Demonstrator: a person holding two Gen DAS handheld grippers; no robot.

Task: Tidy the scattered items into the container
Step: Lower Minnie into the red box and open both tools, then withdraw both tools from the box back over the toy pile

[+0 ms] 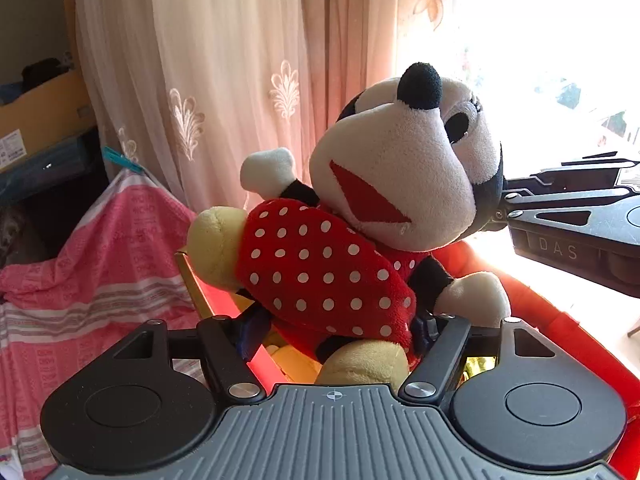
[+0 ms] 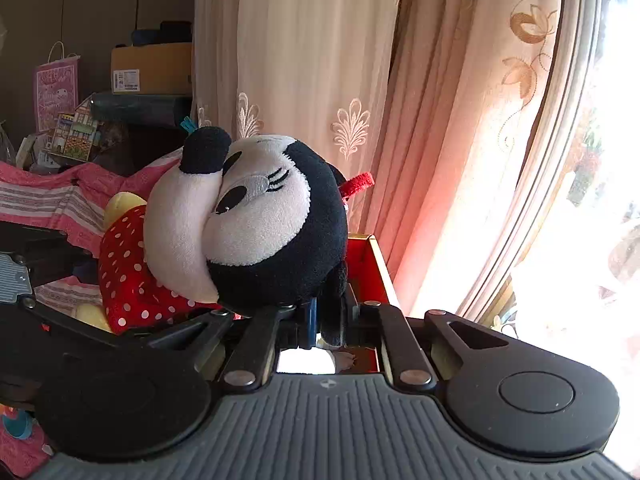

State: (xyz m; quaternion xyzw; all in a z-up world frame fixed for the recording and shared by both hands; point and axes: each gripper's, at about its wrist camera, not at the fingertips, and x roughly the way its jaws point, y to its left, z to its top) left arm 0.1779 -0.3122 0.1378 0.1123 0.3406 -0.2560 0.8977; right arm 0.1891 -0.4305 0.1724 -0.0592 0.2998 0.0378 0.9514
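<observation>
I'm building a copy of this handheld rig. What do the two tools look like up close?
Both match: the left tool and right tool have a grey ribbed base plate with a small crosshair mark, flanked by two round black discs. Black linkage arms with silver rivets run to blue-padded fingers. "DAS" is embossed on the right tool's side. No cables or sleeves show.

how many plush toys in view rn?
1. The plush mouse doll is held between both grippers, left gripper on its body, right gripper on its head, above the red box. Others may be hidden.
</observation>
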